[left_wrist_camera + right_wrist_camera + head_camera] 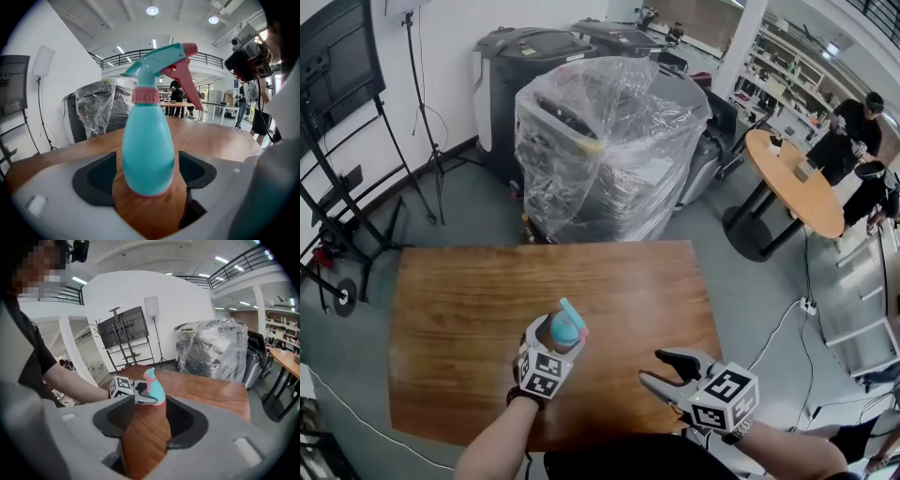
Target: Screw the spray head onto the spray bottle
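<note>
A teal spray bottle (pixel 565 330) (pixel 147 150) (pixel 155 389) with a pink collar and a teal and pink spray head (pixel 164 61) on top stands upright on the wooden table (pixel 469 309). My left gripper (pixel 557 337) (pixel 146 177) sits around the bottle's lower body. Its jaws are open, with a narrow gap between each pad and the bottle. In the right gripper view the left gripper (pixel 136 394) shows beside the bottle. My right gripper (pixel 652 367) (pixel 147 423) hovers open over bare table to the bottle's right, with nothing between its fingers.
Beyond the table's far edge stands a plastic-wrapped machine (pixel 600 150) with dark bins behind it. A round wooden table (pixel 792 178) with people (pixel 853 131) is at the back right. A screen on a stand (pixel 337 94) and a tripod (pixel 422 112) stand at the left.
</note>
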`<state>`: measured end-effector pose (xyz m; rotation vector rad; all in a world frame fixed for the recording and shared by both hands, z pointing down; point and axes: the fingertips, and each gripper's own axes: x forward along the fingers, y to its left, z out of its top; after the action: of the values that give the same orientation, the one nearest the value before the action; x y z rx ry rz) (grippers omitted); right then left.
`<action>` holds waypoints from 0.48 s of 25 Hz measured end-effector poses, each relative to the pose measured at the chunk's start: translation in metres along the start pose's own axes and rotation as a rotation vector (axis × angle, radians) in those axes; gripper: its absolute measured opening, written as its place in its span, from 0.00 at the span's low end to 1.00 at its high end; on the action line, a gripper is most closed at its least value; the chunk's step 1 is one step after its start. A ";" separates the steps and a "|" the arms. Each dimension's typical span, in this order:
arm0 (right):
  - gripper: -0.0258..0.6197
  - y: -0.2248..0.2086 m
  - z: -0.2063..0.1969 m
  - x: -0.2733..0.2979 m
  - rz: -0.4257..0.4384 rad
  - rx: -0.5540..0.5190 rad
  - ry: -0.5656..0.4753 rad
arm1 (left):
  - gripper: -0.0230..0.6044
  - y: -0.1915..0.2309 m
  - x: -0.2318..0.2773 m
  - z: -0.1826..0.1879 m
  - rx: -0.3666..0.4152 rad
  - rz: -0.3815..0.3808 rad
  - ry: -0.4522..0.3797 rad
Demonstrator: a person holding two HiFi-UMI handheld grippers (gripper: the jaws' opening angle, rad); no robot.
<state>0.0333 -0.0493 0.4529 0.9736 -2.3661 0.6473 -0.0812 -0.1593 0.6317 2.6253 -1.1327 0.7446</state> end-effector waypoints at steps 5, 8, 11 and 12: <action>0.32 0.009 0.000 0.012 0.048 -0.013 -0.015 | 0.71 0.001 -0.032 0.005 0.007 0.023 -0.015; 0.29 0.017 0.005 0.021 0.082 -0.029 -0.034 | 0.63 -0.001 -0.059 0.015 0.019 0.061 -0.030; 0.21 0.026 0.012 0.030 0.107 -0.055 -0.069 | 0.52 -0.009 -0.088 0.030 0.031 0.094 -0.062; 0.18 0.030 0.014 0.033 0.115 -0.063 -0.082 | 0.48 -0.013 -0.098 0.037 0.020 0.095 -0.084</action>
<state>-0.0127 -0.0556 0.4547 0.8571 -2.5139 0.5812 -0.1143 -0.1020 0.5497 2.6577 -1.2872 0.6718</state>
